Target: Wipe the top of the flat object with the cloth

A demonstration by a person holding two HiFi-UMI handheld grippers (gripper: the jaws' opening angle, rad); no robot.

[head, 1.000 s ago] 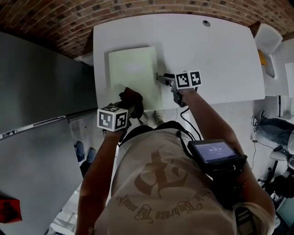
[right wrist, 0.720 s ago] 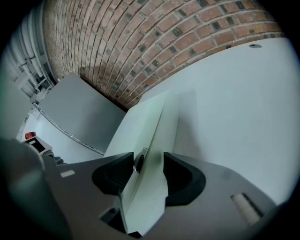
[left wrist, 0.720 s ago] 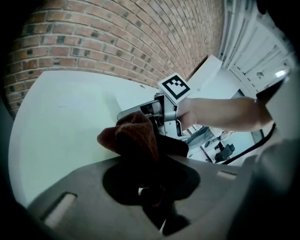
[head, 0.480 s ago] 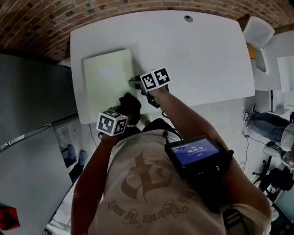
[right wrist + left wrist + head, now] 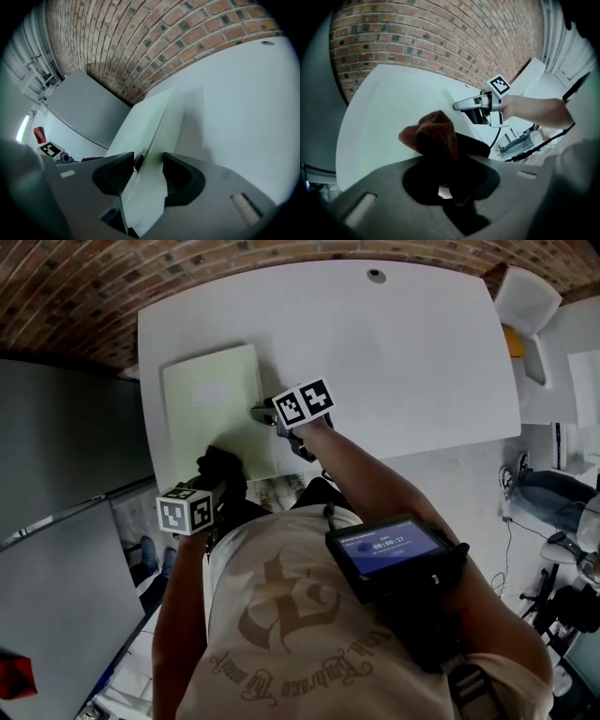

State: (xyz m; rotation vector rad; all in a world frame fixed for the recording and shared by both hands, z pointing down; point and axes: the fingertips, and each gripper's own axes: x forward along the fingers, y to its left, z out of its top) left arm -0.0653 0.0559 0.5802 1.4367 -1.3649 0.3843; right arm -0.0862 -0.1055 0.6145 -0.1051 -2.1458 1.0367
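Observation:
A pale green flat object [image 5: 211, 395] lies on the left part of the white table [image 5: 403, 352]. My right gripper [image 5: 259, 414] is shut on its right edge; in the right gripper view the flat object [image 5: 152, 122] runs between the jaws of the right gripper [image 5: 147, 171]. My left gripper [image 5: 219, 482] is shut on a dark brown cloth [image 5: 223, 465], which rests on the object's near edge. In the left gripper view the cloth [image 5: 436, 138] bunches up ahead of the left gripper [image 5: 451, 187], with the right gripper [image 5: 463, 105] beyond it.
A grey panel [image 5: 66, 437] stands left of the table. Brick surface [image 5: 187, 263] lies beyond the far edge. A cable grommet [image 5: 376, 276] sits in the table's far side. A white chair [image 5: 534, 296] is at the upper right. The table's near edge runs just below the object.
My left gripper has carried the cloth leftward along the flat object's near edge. The right gripper keeps its hold on the right edge.

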